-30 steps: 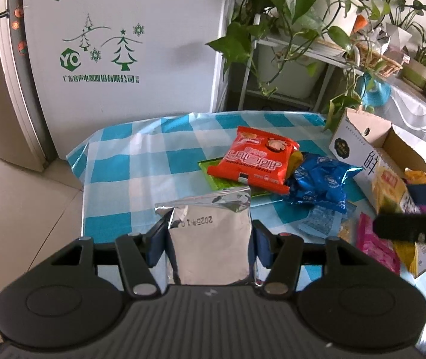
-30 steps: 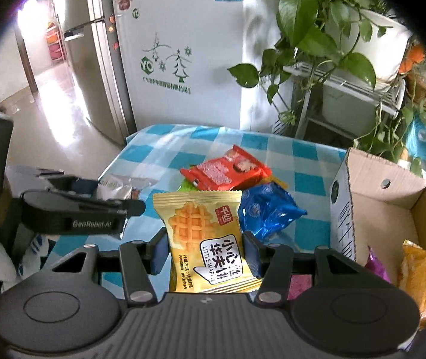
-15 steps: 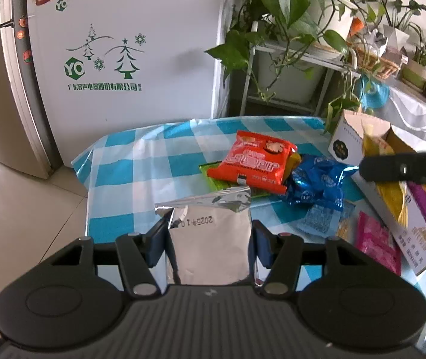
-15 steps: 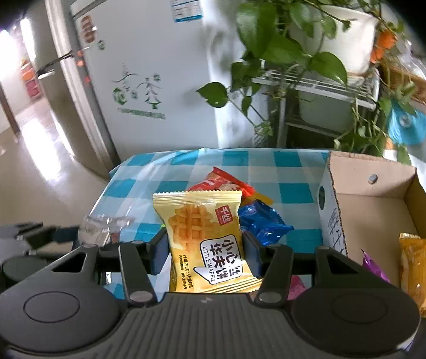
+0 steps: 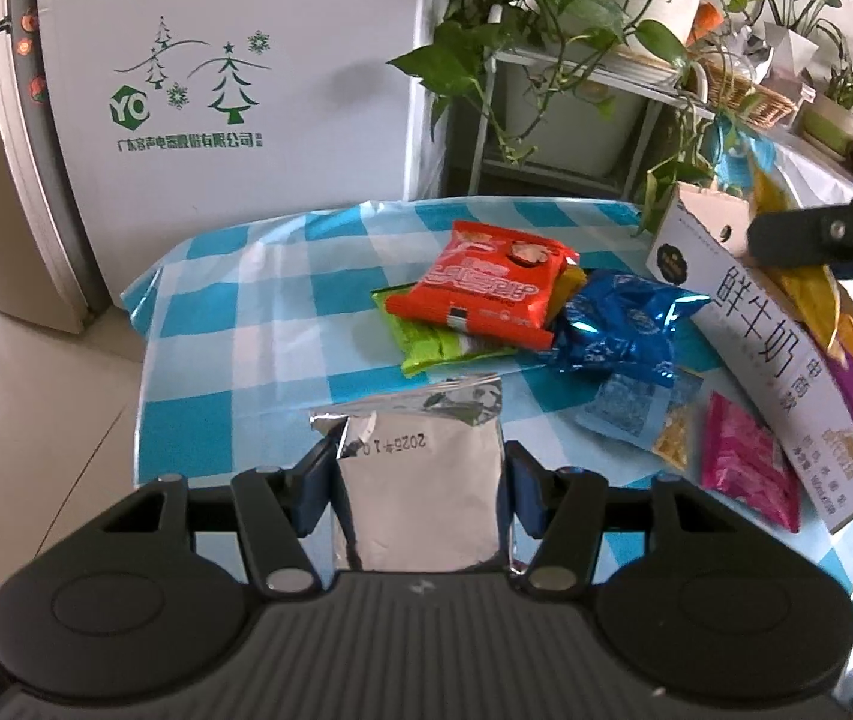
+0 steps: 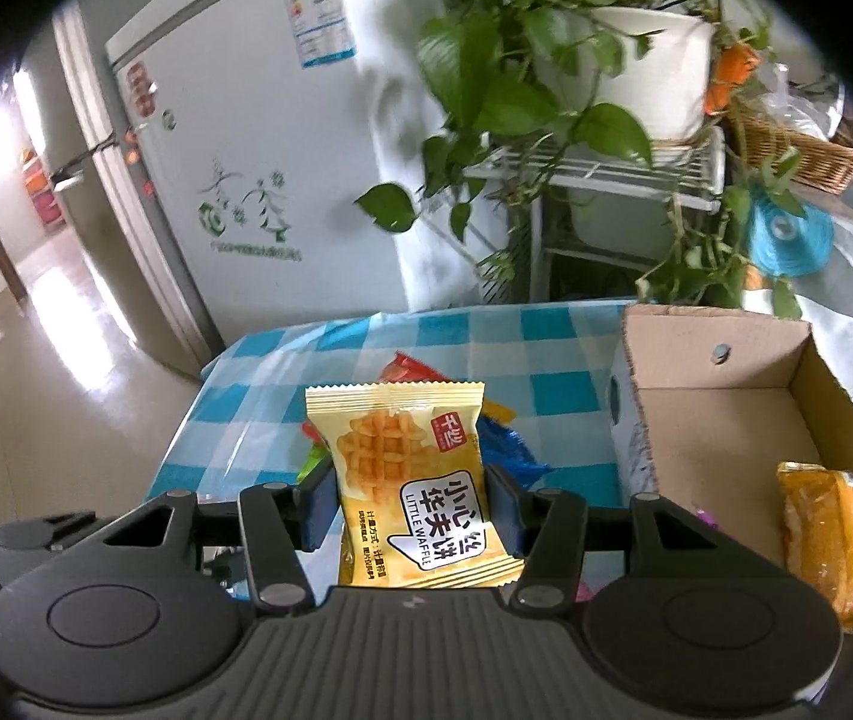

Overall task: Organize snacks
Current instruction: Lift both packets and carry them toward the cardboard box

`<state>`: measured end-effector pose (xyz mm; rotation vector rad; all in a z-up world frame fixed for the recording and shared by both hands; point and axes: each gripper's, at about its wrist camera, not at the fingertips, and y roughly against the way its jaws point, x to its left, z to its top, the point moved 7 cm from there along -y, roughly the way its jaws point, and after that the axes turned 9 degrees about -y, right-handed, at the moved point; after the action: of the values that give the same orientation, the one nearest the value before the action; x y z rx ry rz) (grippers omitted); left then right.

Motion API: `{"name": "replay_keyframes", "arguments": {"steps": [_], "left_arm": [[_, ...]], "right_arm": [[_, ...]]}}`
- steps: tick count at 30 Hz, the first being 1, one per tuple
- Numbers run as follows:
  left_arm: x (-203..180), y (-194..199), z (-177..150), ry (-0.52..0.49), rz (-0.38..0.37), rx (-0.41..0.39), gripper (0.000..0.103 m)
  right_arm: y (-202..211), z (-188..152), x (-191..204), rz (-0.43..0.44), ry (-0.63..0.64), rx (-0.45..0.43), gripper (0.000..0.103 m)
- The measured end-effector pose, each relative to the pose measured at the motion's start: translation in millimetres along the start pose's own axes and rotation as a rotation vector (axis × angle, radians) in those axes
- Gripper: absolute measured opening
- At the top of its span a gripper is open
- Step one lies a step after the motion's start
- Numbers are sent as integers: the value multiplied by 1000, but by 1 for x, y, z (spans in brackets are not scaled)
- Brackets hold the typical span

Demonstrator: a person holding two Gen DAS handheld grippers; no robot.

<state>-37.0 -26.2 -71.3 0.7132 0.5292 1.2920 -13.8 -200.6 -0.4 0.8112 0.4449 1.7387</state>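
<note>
A: Currently left tool [image 5: 417, 483] is clamped on a silver packet [image 5: 420, 486], held above the near edge of the checked surface [image 5: 258, 324].
B: Right one?
A: Right tool [image 6: 411, 507] grips a yellow waffle packet [image 6: 411, 480], just left of the open cardboard box [image 6: 720, 372]. Red packet [image 5: 486, 285] and blue packet [image 5: 621, 333] lie mid-surface.

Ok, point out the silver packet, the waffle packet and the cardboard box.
silver packet [image 5: 420, 480], left wrist view, middle of its face.
waffle packet [image 6: 411, 480], right wrist view, middle of its front.
cardboard box [image 6: 720, 372], right wrist view, inner back wall.
</note>
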Motion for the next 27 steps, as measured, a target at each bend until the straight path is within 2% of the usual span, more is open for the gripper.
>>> {"name": "replay_keyframes", "arguments": {"steps": [12, 20, 27], "left_arm": [[-39, 12, 35, -15, -66, -56, 58], [-87, 14, 72, -50, -152, -104, 58], [-136, 12, 97, -86, -239, -127, 58]], "right_arm": [[39, 33, -61, -27, -156, -127, 59], [60, 50, -117, -72, -294, -202, 59], [63, 56, -147, -100, -379, -223, 59]]}}
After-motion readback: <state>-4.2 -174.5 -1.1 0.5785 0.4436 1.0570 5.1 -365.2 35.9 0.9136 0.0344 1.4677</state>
